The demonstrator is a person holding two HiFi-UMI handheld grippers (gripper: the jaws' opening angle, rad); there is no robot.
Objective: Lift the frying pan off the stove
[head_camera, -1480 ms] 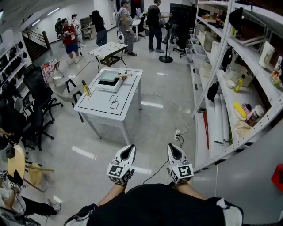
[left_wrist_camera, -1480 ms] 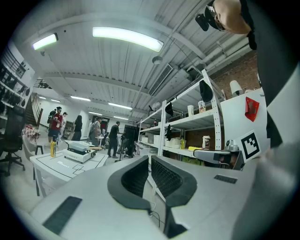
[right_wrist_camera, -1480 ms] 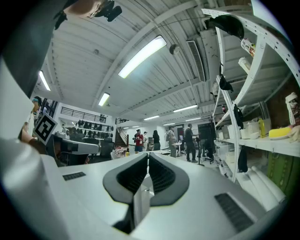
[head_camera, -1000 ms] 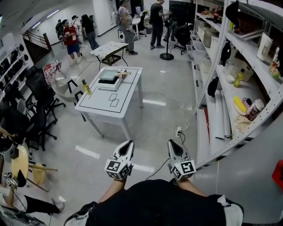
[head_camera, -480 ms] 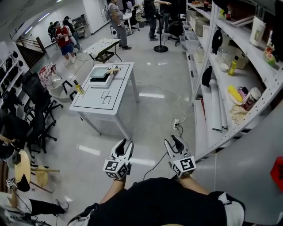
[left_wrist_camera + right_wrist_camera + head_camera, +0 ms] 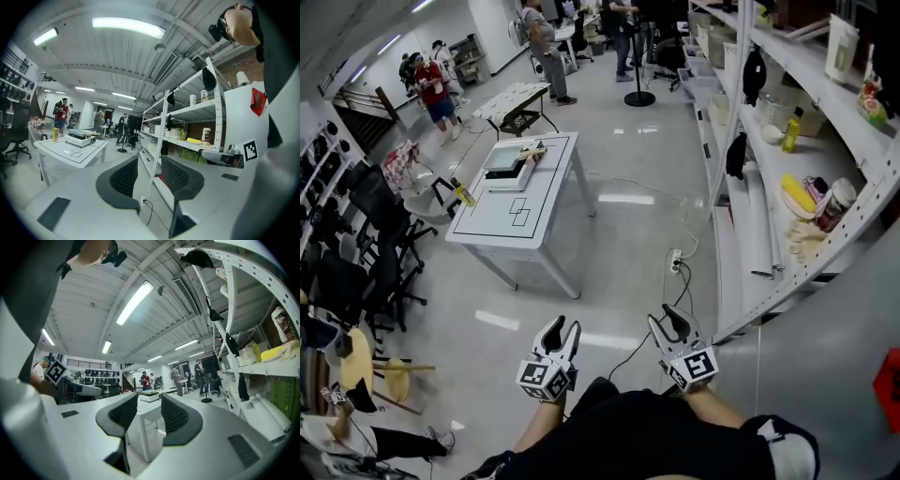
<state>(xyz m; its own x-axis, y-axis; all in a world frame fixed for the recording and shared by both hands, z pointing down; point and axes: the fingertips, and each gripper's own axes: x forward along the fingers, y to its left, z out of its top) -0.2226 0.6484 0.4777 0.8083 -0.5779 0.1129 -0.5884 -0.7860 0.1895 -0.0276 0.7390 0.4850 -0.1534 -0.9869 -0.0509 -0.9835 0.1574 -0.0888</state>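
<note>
Lower and nearer the body than a moment ago: left gripper [image 6: 558, 328] at 7 o'clock, right gripper [image 6: 667, 321] at 5. Just opening on both, jaws apart, nothing between. Frying pan [image 6: 508, 157] atop stove [image 6: 512, 175] at white table's [image 6: 525, 220] far end, 11 o'clock, well apart.

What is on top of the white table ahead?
A white stove carrying the frying pan, and a yellow bottle at the table edge. The pan hides the burner.

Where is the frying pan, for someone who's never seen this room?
A white table stands mid-floor, left of the shelves. On its far end sits a white stove, and the pan lies on top: flat, grey-green, with a wooden handle, unlike the yellow bottle nearby.
</note>
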